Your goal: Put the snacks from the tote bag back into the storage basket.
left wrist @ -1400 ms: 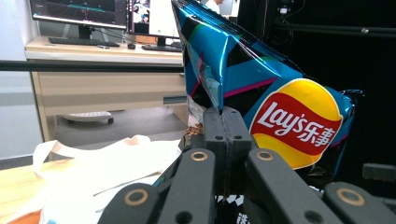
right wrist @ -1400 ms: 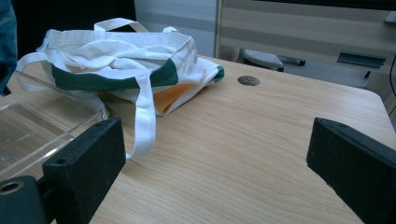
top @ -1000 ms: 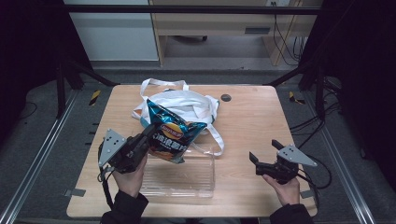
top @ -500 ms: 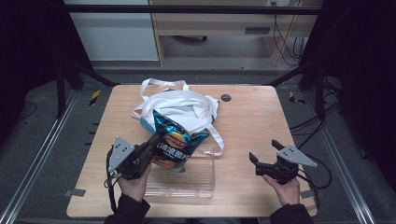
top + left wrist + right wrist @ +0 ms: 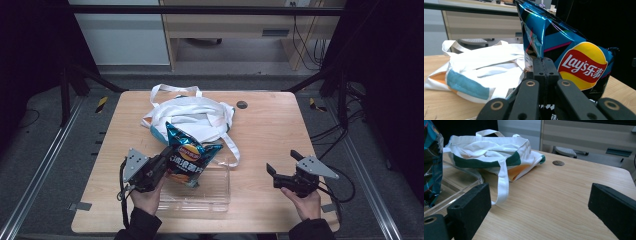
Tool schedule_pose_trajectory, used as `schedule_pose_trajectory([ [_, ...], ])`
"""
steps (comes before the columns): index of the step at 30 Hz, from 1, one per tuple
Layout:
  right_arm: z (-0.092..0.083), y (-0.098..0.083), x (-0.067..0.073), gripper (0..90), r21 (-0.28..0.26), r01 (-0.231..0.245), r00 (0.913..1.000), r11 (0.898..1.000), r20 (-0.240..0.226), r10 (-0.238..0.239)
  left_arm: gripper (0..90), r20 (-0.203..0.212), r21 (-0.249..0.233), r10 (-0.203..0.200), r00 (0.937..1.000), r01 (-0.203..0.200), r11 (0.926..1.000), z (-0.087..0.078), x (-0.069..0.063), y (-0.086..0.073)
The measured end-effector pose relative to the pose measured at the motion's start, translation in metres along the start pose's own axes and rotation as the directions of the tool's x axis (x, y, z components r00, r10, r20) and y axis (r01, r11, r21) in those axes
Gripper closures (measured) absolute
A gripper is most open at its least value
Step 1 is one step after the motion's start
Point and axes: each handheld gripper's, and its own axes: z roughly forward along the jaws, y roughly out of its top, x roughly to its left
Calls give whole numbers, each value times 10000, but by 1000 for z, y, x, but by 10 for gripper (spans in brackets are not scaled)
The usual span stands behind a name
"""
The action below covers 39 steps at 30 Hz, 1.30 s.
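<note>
Left gripper [image 5: 167,156] jaws pinched on edge of blue chip bag [image 5: 189,157], bag held over near-left part of clear plastic tray [image 5: 215,192], white tote bag [image 5: 192,114] behind on wooden table [image 5: 270,125]; right gripper [image 5: 272,172] jaws spread wide, empty, well apart at right.

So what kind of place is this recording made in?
Probably a lab or office set up for data recording: a bare wooden table fenced by black curtains and a metal frame, cables on the floor, and a desk behind.
</note>
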Motion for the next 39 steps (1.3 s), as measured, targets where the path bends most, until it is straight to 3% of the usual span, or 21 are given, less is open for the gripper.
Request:
schedule_pose_trajectory([
  [16, 1, -1, 1, 49, 43, 26, 10000, 10000, -23, -26, 900, -636, 442, 174, 9978, -146, 9989, 1, 12, -12],
  [34, 0, -1, 1, 49, 46, 31, 10000, 10000, -45, -30, 882, -778, 1033, 267, 9966, -186, 9945, 0, 21, -22],
  [39, 0, -1, 1, 49, 63, -4, 10000, 10000, -45, 5, 858, -757, 989, 227, 9969, -152, 9950, -1, 24, -24],
])
